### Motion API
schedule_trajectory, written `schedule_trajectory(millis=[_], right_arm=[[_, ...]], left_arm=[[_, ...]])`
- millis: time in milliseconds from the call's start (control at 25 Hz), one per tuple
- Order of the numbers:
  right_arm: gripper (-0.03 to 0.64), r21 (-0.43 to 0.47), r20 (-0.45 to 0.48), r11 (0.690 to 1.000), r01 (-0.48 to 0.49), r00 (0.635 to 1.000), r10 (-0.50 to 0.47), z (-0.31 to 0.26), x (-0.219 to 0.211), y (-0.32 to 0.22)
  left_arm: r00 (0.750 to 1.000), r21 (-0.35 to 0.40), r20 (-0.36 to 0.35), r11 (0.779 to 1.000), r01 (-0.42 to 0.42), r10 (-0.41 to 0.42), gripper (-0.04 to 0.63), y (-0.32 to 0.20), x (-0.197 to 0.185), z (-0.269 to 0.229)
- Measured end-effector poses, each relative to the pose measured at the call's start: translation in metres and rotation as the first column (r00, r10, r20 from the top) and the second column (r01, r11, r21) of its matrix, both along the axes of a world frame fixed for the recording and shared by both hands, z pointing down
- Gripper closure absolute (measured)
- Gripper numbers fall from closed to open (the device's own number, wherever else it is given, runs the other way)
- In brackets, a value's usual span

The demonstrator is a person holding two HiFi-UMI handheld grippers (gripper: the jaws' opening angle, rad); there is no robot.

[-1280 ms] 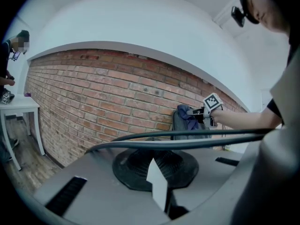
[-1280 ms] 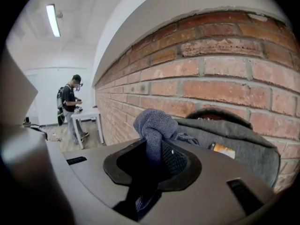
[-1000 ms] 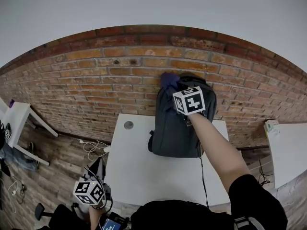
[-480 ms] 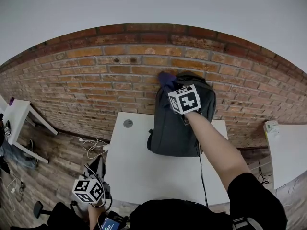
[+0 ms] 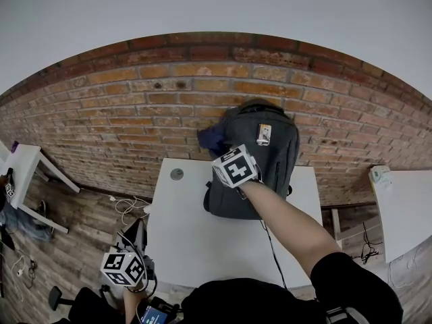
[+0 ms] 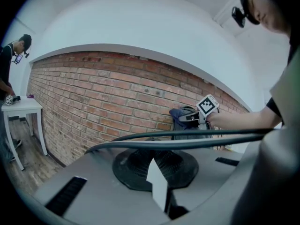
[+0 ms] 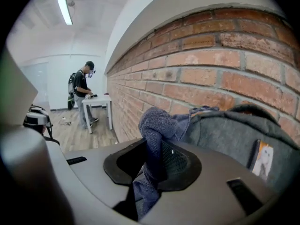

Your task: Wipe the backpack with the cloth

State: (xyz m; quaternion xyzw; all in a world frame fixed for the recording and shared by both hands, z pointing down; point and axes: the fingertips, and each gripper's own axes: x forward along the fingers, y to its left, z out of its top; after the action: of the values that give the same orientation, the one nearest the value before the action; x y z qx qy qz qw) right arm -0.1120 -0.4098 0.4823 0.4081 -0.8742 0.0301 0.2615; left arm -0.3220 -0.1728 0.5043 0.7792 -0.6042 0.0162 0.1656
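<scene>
Grey backpack [image 5: 271,162] upright, blue cloth [image 5: 210,138] bunched

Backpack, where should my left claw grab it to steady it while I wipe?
Likely the top handle, from above and in front: the backpack stands upright against the brick wall, so its back is shut off.

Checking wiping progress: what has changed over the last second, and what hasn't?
The right tongs, shut on the cloth, swept from the top of the backpack down and leftward to its upper-left edge, uncovering the tag on its front. The backpack stayed upright against the brick wall; the left tongs stayed low beside the table.
</scene>
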Motion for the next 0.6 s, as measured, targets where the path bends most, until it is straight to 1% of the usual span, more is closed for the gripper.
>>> schedule_trajectory(millis=[160, 360, 520, 600], right_arm=[[0.529, -0.043, 0.006, 0.999, 0.022, 1.0, -0.021, 0.035, -0.008, 0.026], [0.529, -0.095, -0.032, 0.994, 0.058, 0.998, -0.061, 0.072, -0.018, 0.059], [0.529, -0.159, -0.006, 0.986, 0.054, 0.998, -0.055, 0.099, -0.029, 0.079], [0.529, -0.177, -0.006, 0.983, 0.057, 0.998, -0.059, 0.111, -0.033, 0.087]], left_arm=[[1.0, 0.002, 0.005, 1.0, -0.017, 0.017, 0.601, -0.005, 0.006, -0.003], [1.0, -0.006, 0.008, 1.0, -0.027, 0.027, 0.601, -0.006, 0.008, -0.002], [0.999, -0.01, 0.007, 0.999, -0.043, 0.043, 0.601, -0.009, 0.013, 0.0], [0.999, -0.007, 0.008, 0.999, -0.053, 0.053, 0.601, -0.011, 0.017, -0.001]])
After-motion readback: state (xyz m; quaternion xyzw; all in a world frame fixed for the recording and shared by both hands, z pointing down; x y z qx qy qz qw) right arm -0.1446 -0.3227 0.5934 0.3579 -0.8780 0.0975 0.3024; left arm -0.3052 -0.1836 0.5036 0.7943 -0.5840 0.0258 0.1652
